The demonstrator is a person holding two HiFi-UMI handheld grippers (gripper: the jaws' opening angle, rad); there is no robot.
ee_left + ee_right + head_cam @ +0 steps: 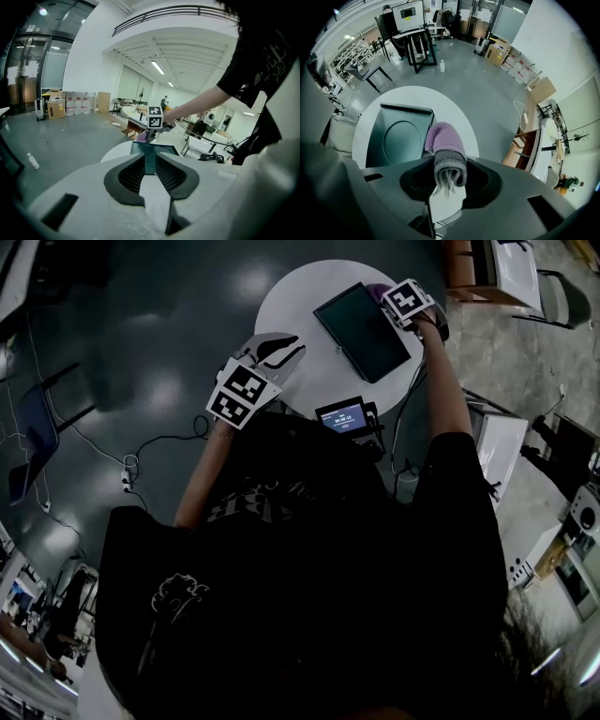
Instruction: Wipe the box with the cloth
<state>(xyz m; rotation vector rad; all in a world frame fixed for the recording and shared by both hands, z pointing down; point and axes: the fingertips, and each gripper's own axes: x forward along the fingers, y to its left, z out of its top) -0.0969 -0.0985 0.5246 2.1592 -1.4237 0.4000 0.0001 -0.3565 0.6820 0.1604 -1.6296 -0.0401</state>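
A flat dark-teal box [361, 331] lies on a round white table [291, 296]. My right gripper [389, 296] is at the box's far right corner, shut on a rolled purple and grey cloth [446, 152]. In the right gripper view the cloth's purple end hangs just beside the edge of the box [398, 136], over the table [454, 110]; contact cannot be told. My left gripper [286, 345] hovers at the table's left edge, short of the box. Its jaws stand a narrow gap apart and hold nothing, and the box [151, 152] shows through the gap.
A small device with a lit screen [342, 416] sits at the table's near edge. Cables and a power strip [129, 476] lie on the floor at left, by a chair [28, 442]. White tables [511, 460] stand at right. A monitor stand [410, 21] is beyond the table.
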